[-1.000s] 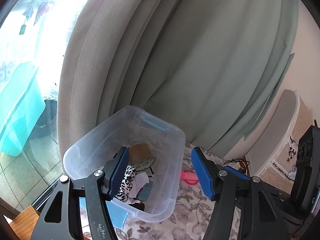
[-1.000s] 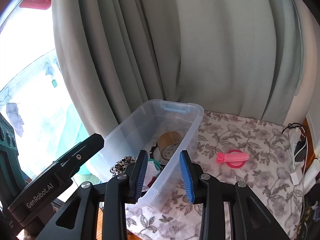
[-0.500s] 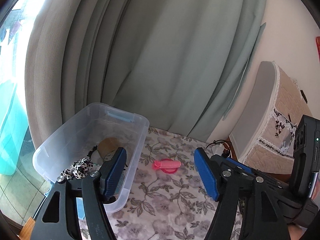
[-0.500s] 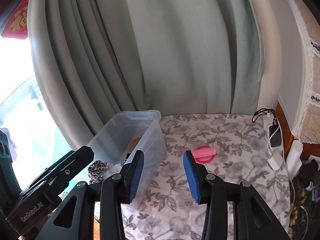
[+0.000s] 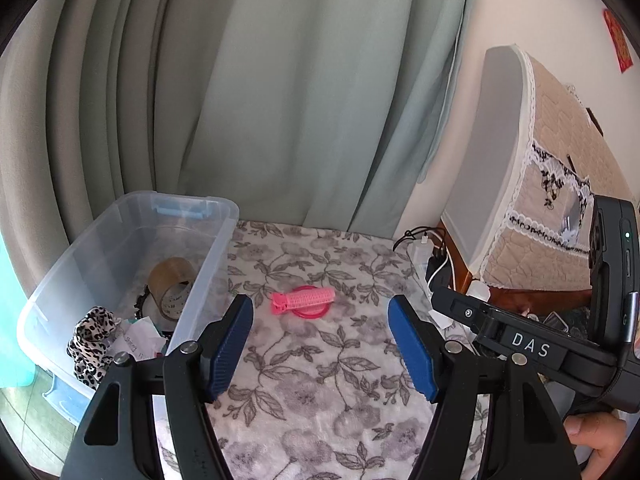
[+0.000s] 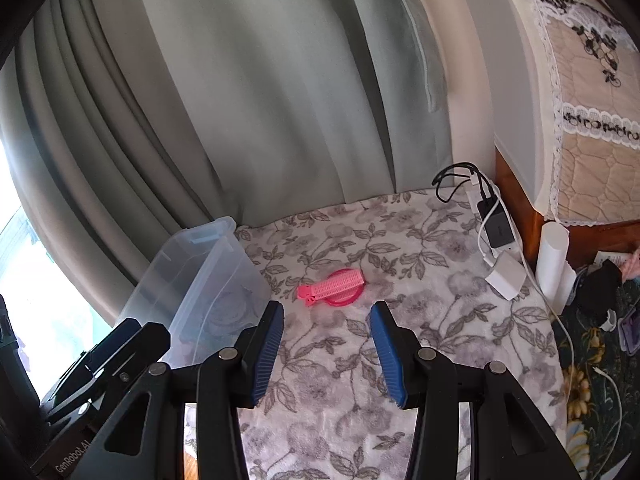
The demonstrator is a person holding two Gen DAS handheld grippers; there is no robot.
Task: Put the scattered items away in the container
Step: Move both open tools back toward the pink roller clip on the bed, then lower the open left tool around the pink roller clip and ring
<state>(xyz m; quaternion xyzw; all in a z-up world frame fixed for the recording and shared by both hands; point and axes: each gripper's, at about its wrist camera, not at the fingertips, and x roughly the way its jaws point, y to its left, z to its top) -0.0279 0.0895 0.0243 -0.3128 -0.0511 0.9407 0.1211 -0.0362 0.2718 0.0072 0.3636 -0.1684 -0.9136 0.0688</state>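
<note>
A pink hair clip point(image 5: 303, 300) point(image 6: 331, 287) lies on a pink round lid on the floral cloth point(image 5: 320, 380), right of the clear plastic bin point(image 5: 224, 216) point(image 6: 200, 264). The bin holds a roll of brown tape point(image 5: 170, 280), a leopard-print scrunchie point(image 5: 90, 340) and scraps of paper. My left gripper point(image 5: 320, 344) hangs open above the cloth, short of the clip, nothing between its blue pads. My right gripper point(image 6: 327, 350) is also short of the clip; its jaws are opening and nothing lies between them.
Grey-green curtains point(image 5: 260, 100) hang behind the surface. A power strip with chargers and cables point(image 6: 496, 224) lies at the right edge, next to a white tube point(image 6: 554, 260) and a quilted cover point(image 5: 560, 184). A person's hand point(image 5: 592, 436) grips the right tool.
Both views have swung right, away from the bin toward the pink clip, which now sits centred ahead of both grippers. The right gripper's jaws have widened.
</note>
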